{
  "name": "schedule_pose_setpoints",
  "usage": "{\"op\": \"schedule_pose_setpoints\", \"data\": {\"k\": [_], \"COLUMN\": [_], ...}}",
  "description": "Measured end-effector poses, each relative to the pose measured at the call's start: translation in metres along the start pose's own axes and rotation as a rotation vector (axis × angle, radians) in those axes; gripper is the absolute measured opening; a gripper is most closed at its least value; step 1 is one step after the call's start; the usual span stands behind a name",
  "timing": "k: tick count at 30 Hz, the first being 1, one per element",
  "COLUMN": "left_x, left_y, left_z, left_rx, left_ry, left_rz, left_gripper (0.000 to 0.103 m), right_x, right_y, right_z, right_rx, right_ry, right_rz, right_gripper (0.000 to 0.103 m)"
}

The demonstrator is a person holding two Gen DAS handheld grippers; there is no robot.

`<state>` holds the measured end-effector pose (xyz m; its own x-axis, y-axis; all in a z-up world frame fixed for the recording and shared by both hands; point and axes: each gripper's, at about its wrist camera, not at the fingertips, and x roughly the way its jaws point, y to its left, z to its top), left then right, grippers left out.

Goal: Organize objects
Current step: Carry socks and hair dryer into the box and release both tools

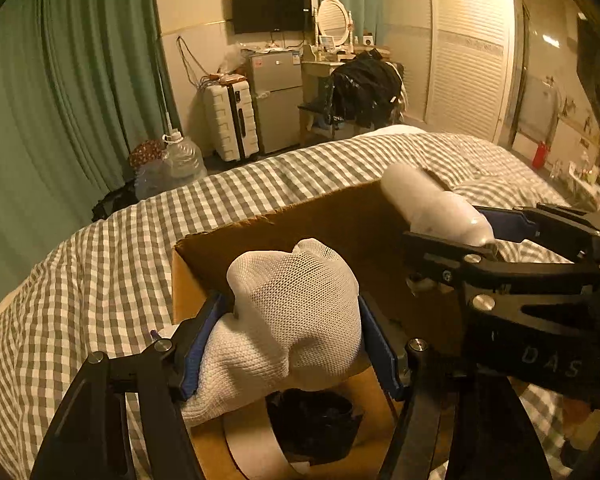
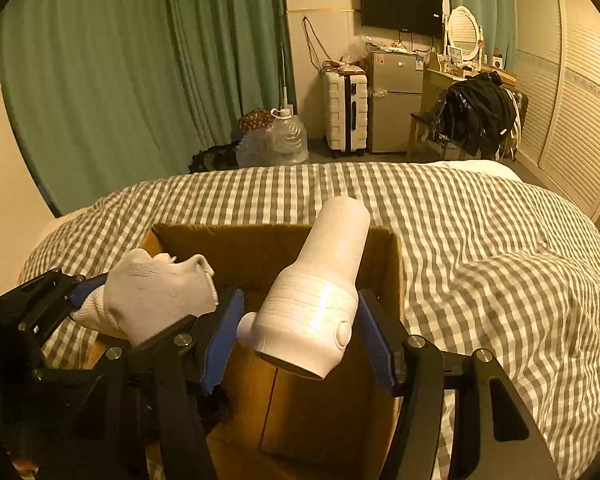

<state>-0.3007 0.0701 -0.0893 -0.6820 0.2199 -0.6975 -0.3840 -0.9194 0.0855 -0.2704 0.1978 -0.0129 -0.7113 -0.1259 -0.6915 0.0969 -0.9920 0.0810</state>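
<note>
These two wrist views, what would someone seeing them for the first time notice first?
Most striking are the two loads held over the open cardboard box on the checked bed cover: the left gripper clamps a white knit glove, and the right gripper grips a white plastic bottle-shaped device, tilted away. Inside the box lie a roll of tape and something dark.

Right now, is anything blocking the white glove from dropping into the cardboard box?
Nothing visible blocks it. The left gripper holds the white glove over the open cardboard box; a dark item lies on the box floor below.
</note>
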Motion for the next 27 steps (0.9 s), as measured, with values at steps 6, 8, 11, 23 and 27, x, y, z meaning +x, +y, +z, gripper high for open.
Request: {"op": "schedule_pose_setpoints", "data": {"k": [6,8,11,23,27], "left_x": [0.003,-0.003,-0.015,-0.099,-0.145], "left_y": [0.002,0.002,0.004,-0.005,-0.005], "left_z": [-0.001,0.0,-0.003,-0.007,-0.014], "left_rx": [-0.033,-0.049,-0.07,-0.119,-0.099], "left_ry": [0.006,0.006,0.002,-0.085,-0.12], "left_rz": [-0.02,-0.018,-0.012,0.048,0.119], "left_gripper": [0.076,0.086,0.093,0.096,0.096], "right_x": [0.004,-0.001,-0.016,-0.114,-0.155], "right_y": [-0.005,-0.008,-0.011,0.012,0.035], "right_z": [-0.007,-0.008,-0.006,-0.003,-0.007], "right_rx": [0.027,0.045,0.061,0.004,-0.057], "right_ry": [0.008,0.0,-0.036,-0.217,-0.261], "right_rz": [0.02,0.026,0.033,-0.01,-0.053], "right_gripper": [0.058,0.058,0.069,0.078,0.078]}}
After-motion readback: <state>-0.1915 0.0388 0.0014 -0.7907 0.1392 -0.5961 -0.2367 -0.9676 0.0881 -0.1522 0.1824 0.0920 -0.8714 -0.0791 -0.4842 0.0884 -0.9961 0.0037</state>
